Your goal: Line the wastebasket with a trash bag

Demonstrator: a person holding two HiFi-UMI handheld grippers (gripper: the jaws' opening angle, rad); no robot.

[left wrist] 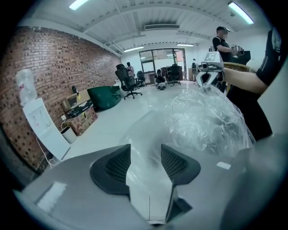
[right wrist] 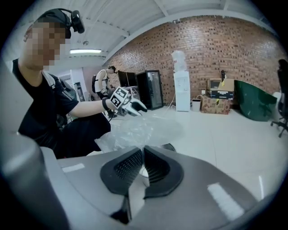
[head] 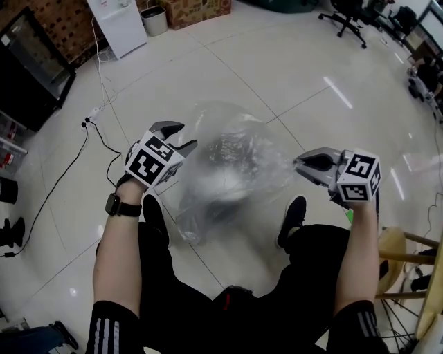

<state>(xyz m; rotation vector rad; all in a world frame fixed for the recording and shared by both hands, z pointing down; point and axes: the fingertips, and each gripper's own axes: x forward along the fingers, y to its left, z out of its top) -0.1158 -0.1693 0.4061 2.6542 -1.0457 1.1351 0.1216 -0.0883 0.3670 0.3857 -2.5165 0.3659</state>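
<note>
A clear trash bag point(head: 239, 183) billows between my two grippers over the floor, in front of the person's shoes. Through its film shows a dark meshed shape point(head: 232, 146), the wastebasket as far as I can tell. My left gripper point(head: 185, 135) is at the bag's left side. In the left gripper view its jaws point(left wrist: 145, 150) stand apart with bag film point(left wrist: 198, 117) running loosely between them, unpressed. My right gripper point(head: 296, 163) is shut on the bag's right edge. In the right gripper view point(right wrist: 141, 155) the film point(right wrist: 135, 128) stretches away from the closed pads.
A power cable point(head: 97, 131) trails over the tiled floor at left, beside a black cabinet point(head: 28, 69). A white water dispenser point(head: 118, 24), a small bin point(head: 154, 19) and a cardboard box point(head: 197, 8) line the far wall. A wooden stool point(head: 396, 254) stands at right.
</note>
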